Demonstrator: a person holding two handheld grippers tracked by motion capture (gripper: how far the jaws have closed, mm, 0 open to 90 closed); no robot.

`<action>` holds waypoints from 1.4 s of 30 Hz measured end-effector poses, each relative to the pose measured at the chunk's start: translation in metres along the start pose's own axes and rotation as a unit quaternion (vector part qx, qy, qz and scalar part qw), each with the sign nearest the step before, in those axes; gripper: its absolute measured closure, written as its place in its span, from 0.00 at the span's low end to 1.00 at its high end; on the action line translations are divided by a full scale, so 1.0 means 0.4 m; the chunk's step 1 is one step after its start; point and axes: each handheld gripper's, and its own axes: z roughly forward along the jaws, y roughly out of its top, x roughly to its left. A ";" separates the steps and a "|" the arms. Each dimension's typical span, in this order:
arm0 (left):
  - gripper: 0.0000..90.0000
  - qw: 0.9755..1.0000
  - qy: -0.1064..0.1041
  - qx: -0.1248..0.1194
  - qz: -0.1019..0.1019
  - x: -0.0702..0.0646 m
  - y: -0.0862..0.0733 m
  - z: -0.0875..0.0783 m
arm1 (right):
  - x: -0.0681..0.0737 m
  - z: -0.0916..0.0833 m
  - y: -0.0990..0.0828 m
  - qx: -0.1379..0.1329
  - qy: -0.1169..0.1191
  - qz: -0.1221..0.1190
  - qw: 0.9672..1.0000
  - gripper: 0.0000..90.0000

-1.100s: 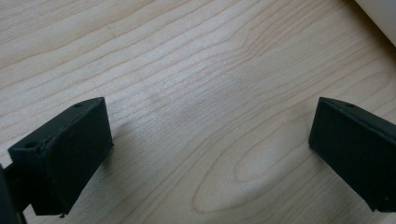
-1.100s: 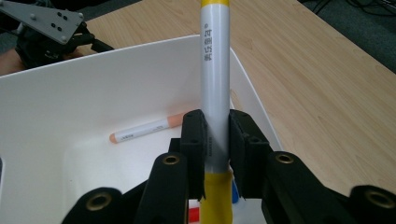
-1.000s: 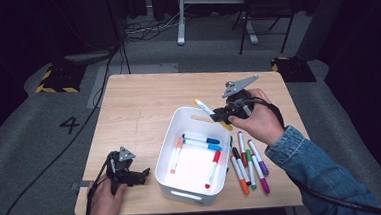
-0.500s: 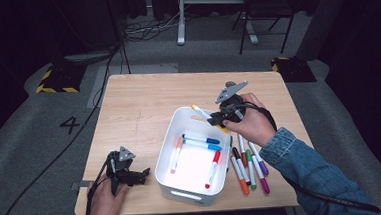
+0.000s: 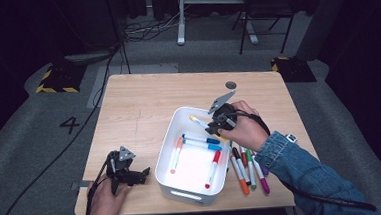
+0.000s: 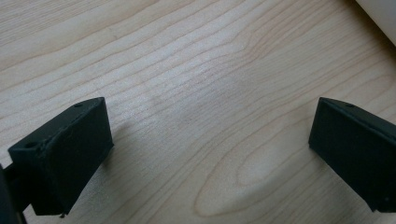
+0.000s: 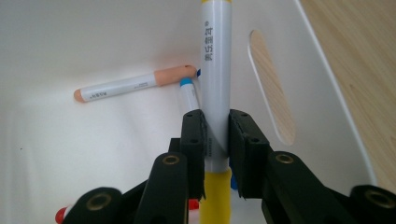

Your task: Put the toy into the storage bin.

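Note:
My right gripper (image 5: 213, 126) is shut on a white marker with a yellow cap (image 5: 195, 120) and holds it low over the far right corner of the white bin (image 5: 183, 190). In the right gripper view, the pads (image 7: 194, 135) of the gripper (image 7: 215, 135) press on the marker's barrel (image 7: 215, 56), which points into the bin. A peach marker (image 7: 126, 84) and a blue one (image 7: 189, 93) lie on the bin floor beneath. My left gripper (image 5: 141, 176) rests on the table at the front left, open. Bare wood shows between its jaws (image 6: 205, 149).
The bin also holds a red-capped marker (image 5: 213, 168). Several markers (image 5: 247, 169) lie in a row on the table right of the bin, under my right wrist. The bin's side wall has a handle slot (image 7: 273, 88). A small dark disc (image 5: 230, 84) sits farther back.
My right gripper has moved down and left with the yellow-capped marker, from over the bin's far right rim into the bin. The left gripper has stayed put.

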 end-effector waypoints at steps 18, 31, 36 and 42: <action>0.00 1.000 -0.001 0.000 0.000 0.000 0.000 0.001 | 0.016 0.013 0.003 0.009 0.012 -0.009 1.000 0.58; 0.00 1.000 -0.004 0.001 -0.001 0.000 0.000 0.000 | 0.010 -0.111 -0.035 -0.052 -0.009 0.012 0.999 0.53; 0.00 1.000 -0.001 0.000 -0.001 0.000 0.000 0.001 | -0.003 -0.150 -0.072 -0.064 -0.019 0.031 0.997 0.54; 0.00 1.000 -0.001 0.000 -0.001 0.000 0.000 0.001 | -0.027 -0.195 -0.143 -0.067 -0.037 0.075 0.994 0.56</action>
